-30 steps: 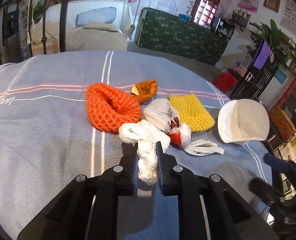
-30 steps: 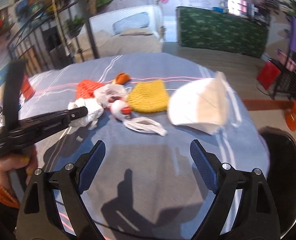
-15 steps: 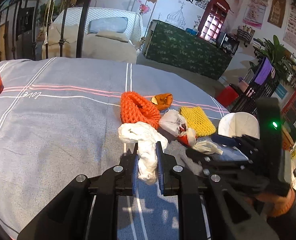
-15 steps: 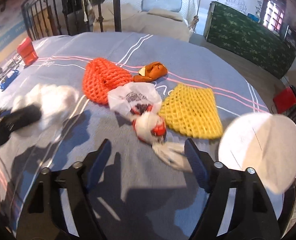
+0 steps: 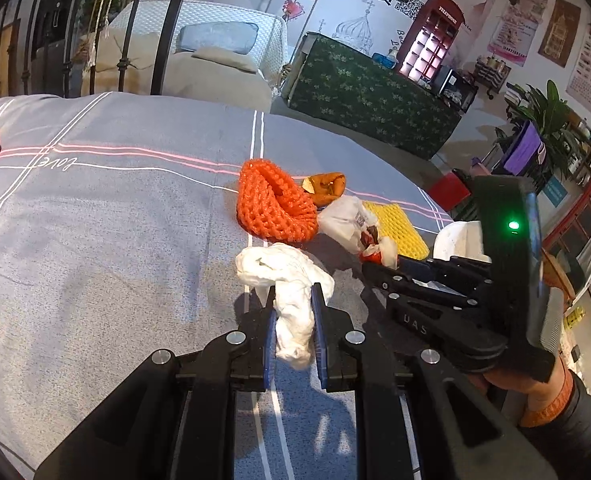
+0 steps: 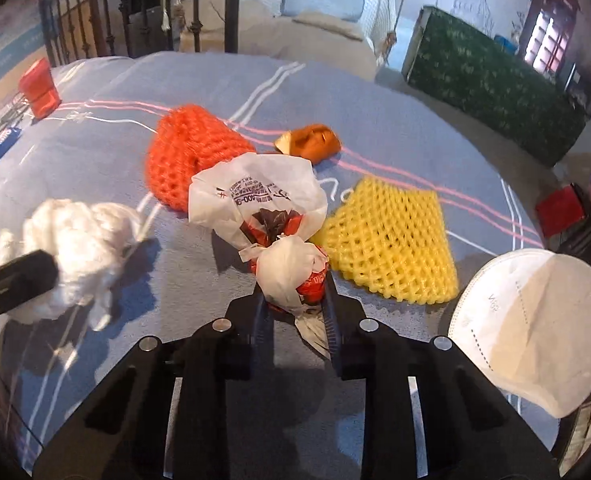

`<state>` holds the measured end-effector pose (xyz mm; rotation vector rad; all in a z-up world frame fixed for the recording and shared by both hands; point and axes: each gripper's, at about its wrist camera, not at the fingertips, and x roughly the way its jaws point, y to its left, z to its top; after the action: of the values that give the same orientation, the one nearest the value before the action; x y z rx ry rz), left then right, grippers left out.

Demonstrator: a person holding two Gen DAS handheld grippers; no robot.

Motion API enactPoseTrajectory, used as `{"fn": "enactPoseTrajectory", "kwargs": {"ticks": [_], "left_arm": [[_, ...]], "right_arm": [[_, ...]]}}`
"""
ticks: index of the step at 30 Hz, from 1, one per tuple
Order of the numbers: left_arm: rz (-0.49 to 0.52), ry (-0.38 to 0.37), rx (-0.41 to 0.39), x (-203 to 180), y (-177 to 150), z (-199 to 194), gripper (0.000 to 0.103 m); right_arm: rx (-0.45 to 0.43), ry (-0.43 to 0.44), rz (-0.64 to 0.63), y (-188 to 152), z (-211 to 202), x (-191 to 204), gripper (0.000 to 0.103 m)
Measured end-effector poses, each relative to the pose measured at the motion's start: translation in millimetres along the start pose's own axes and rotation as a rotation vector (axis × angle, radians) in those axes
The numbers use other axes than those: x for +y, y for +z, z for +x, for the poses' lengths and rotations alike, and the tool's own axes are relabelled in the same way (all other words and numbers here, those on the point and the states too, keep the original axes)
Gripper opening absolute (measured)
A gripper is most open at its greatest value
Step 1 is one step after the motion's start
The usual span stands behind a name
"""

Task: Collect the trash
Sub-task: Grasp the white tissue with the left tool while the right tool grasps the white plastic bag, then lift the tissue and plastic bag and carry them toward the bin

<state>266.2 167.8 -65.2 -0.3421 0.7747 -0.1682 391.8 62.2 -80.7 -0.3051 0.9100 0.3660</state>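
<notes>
left claw [image 5: 293, 322]: pinching a crumpled white tissue wad [image 5: 291, 284], pads pressed on its lower tail, the rest flopping out in front. looks lifted a bit off the table to me, can't swear to it

right claw [image 6: 295, 308]: jaws closing around the knotted white plastic bag [image 6: 291, 264] with red wrapper stuff inside. pads look like they're already on the knot, so i'd call that one basically grabbed

table [image 5: 95, 240]: grey cloth with pink and white stripes, everything's in one cluster toward the middle-right

done so far: honestly not much. two pieces in hand, nothing actually dropped anywhere yet. no bin in sight in either view, so no idea where it all goes

still lying there: orange foam net [image 6: 191, 156] behind the bag, touching it; yellow foam net [image 6: 395, 244] just to the right of the bag; brown peel-looking scrap [image 6: 311, 142] further back near the orange net; white face mask [image 6: 535, 328] near the right edge of the table

also around: red cup-ish thing [image 6: 39, 86] far left, can't tell if that counts as trash

my guess: early days, four bits left after these two get carried off
</notes>
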Motion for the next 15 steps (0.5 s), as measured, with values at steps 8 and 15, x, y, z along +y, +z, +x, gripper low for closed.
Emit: {"fn": "enactPoseTrajectory", "kwargs": {"ticks": [8, 15], "left_arm": [[0.003, -0.017, -0.007, -5.1, -5.6, -9.0, 0.015], [0.020, -0.023, -0.010, -12.4, -11.7, -14.3, 0.015]], "right_arm": [[-0.055, 0.015, 0.021, -25.1, -34.6, 5.8, 0.026], [-0.064, -0.003, 0.096, -49.4, -60.0, -9.0, 0.026]]}}
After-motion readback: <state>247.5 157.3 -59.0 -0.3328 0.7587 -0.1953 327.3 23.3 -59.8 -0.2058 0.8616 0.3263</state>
